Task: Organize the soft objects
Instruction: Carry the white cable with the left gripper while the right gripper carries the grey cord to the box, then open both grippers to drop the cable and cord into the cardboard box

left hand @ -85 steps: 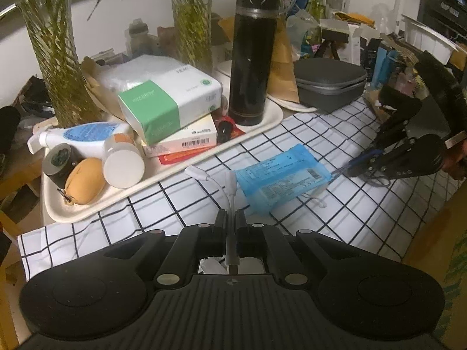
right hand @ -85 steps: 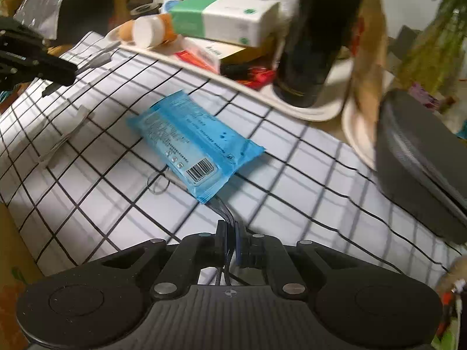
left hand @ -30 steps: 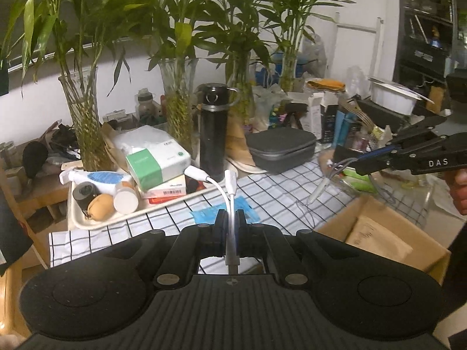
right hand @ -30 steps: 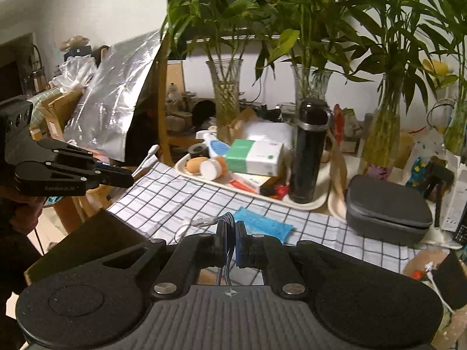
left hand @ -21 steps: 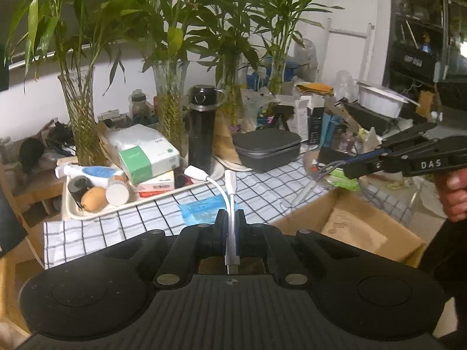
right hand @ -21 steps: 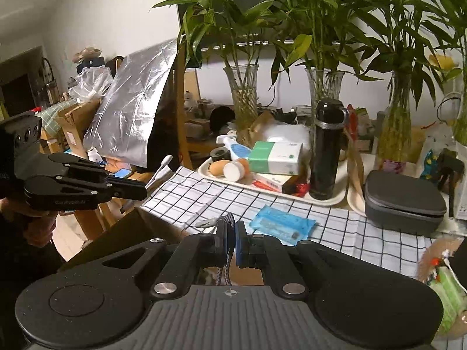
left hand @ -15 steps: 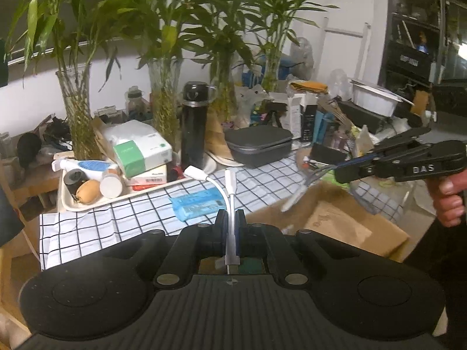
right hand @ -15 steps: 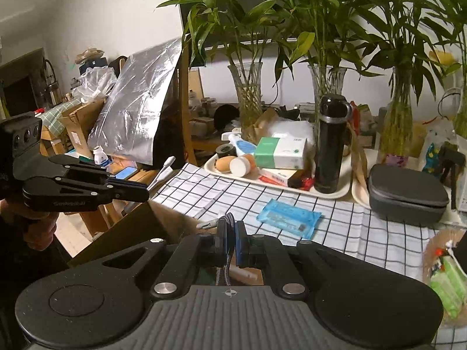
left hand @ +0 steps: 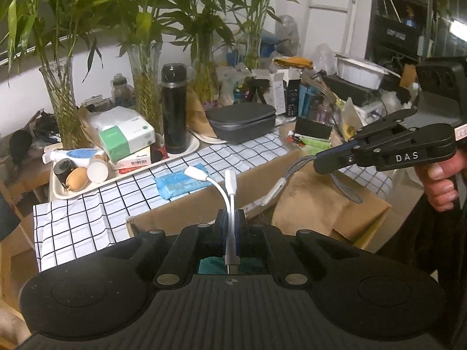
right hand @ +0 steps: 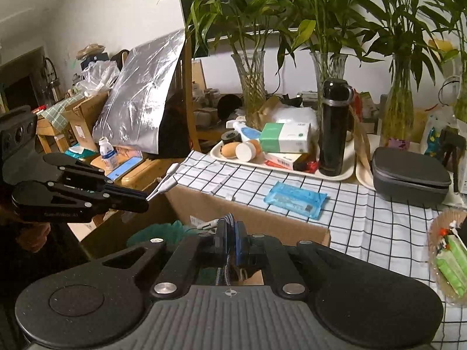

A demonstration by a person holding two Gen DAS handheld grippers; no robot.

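White forked adapter cable (left hand: 230, 188) pinched in our left gripper (left hand: 230, 218), grey braided cable (left hand: 303, 164) clamped in right gripper (left hand: 318, 163), both above open cardboard box (left hand: 186, 210). We judge drop-off next: lower, release inside.

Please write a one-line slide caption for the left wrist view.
Left gripper holds a white cable above the cardboard box; right gripper holds a grey cable.

The open cardboard box (left hand: 335, 201) has free room above it, but the table (right hand: 364, 213) edge stands just behind it, and farther back the tray (right hand: 335, 176), the tall black bottle (right hand: 334, 128) and the 3 plant vases (right hand: 254, 87) block the way.
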